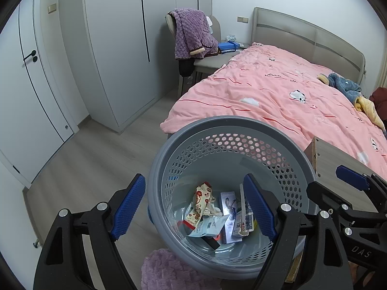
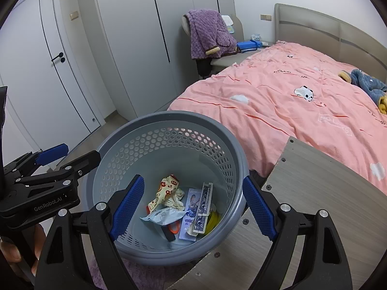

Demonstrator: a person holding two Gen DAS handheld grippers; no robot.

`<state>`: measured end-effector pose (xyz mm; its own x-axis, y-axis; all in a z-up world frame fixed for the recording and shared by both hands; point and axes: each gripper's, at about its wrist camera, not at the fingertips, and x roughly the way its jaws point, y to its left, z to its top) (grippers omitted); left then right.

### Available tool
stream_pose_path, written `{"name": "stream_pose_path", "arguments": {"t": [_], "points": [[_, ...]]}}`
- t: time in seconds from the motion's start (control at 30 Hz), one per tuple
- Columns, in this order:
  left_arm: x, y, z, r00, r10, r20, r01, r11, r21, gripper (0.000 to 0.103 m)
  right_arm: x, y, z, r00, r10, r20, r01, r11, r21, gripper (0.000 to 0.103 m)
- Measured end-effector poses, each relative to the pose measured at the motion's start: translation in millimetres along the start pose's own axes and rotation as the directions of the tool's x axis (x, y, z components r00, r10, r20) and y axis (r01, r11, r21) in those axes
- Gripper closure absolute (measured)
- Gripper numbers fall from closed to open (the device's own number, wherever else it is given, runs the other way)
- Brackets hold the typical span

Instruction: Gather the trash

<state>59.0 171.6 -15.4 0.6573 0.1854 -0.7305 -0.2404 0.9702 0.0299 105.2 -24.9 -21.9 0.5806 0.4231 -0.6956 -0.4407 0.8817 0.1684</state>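
Note:
A grey perforated plastic basket (image 1: pixel 232 130) stands on the floor beside the bed; it also shows in the right wrist view (image 2: pixel 169 120). Inside lie several pieces of trash: a crumpled printed wrapper (image 1: pixel 202 197) (image 2: pixel 167 188), a light blue packet (image 1: pixel 210 226) (image 2: pixel 164 213), small printed boxes (image 1: pixel 228 207) (image 2: pixel 193 207) and a card pack (image 2: pixel 204 207). My left gripper (image 1: pixel 194 209) is open and empty above the basket's left side. My right gripper (image 2: pixel 193 207) is open and empty over the basket's right rim, and it shows at the right in the left wrist view (image 1: pixel 338 183).
A bed with a pink duvet (image 1: pixel 278 96) lies right of the basket. A wood-grain board (image 2: pixel 302 205) sits at lower right. A chair with a purple blanket (image 1: pixel 191 33) and white wardrobes (image 1: pixel 116 48) stand behind. A purple rug (image 1: pixel 164 270) lies below the basket.

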Motion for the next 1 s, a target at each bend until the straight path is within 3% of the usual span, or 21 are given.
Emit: {"name": "stream_pose_path", "arguments": {"t": [1.0], "points": [[-1.8, -0.3, -2.4, 1.0, 0.005, 0.001, -0.005, 1.0, -0.009, 0.024, -2.6, -1.3, 1.8, 1.0, -0.006, 0.002, 0.006, 1.0, -0.006, 0.021]]}}
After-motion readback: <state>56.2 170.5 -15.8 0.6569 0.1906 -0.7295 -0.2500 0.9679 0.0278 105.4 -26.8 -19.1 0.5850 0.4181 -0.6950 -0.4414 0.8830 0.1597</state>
